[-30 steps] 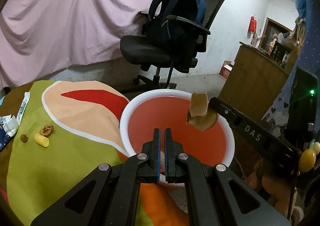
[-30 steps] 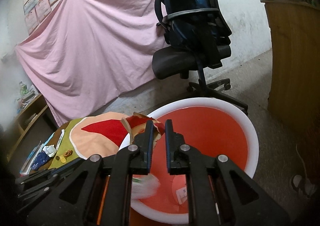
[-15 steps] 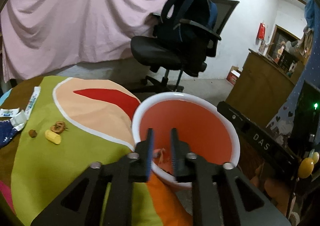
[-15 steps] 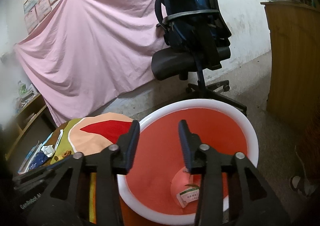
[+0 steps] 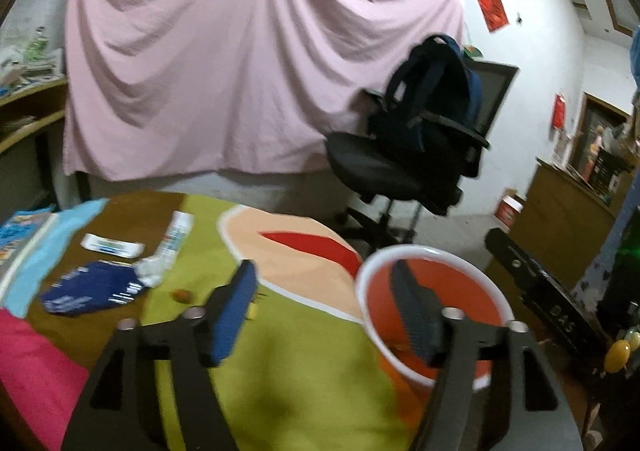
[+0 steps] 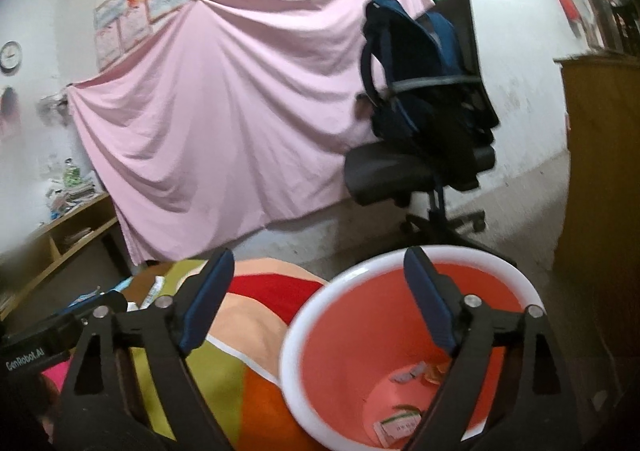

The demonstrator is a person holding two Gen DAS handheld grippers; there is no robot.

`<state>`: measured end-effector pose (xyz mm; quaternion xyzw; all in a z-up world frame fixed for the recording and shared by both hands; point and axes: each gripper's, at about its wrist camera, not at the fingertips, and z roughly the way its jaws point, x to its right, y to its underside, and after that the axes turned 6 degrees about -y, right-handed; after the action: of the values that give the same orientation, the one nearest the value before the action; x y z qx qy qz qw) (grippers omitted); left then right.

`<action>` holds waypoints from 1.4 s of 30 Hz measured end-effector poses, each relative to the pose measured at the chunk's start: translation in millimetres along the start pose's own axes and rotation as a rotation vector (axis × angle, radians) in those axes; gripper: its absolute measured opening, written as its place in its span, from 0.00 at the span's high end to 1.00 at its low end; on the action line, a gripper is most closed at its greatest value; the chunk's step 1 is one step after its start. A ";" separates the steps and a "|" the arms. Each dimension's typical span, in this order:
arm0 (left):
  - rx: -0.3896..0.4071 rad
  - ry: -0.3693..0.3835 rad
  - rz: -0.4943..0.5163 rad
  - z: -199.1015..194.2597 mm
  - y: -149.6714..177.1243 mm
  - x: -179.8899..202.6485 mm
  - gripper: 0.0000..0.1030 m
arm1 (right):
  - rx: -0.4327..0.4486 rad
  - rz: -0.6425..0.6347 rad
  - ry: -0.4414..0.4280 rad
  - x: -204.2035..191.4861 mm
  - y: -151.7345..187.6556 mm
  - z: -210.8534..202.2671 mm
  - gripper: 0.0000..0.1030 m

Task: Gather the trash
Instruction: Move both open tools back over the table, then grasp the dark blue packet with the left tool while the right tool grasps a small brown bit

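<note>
A red bin with a white rim [image 5: 420, 251] [image 6: 360, 271] stands beside the table's right edge. Several paper scraps [image 6: 400, 425] lie at its bottom. My left gripper [image 5: 324, 307] is open and empty above the table edge, beside the bin. My right gripper [image 6: 316, 299] is open and empty over the bin's left rim. On the table lie a blue wrapper [image 5: 92, 291], a crumpled white wrapper [image 5: 150, 271], a white tube [image 5: 176, 235], a white packet [image 5: 112, 247], a small brown bit [image 5: 182, 295] and a yellow bit [image 5: 252, 311] partly hidden by the left finger.
The table carries a green, peach and red cloth [image 5: 300, 351]. A black office chair with a blue backpack [image 5: 420, 155] stands behind the bin. A wooden cabinet [image 5: 560, 219] is at the right. A pink sheet [image 5: 240, 71] hangs on the back wall.
Both grippers opened wide; the trash the right one held dropped into the bin. The left gripper pulled up and swung left, so more of the table's trash shows.
</note>
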<state>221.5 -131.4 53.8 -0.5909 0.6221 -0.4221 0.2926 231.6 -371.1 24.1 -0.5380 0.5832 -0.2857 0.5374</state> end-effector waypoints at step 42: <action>0.148 -0.283 -0.104 -61.7 36.6 -203.8 0.03 | -0.040 -0.411 -0.348 -198.7 59.0 72.7 0.00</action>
<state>177.0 77.8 23.6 -0.6528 0.5105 -0.3939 0.3976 249.5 -152.3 15.0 -0.6967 0.3659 -0.2806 0.5495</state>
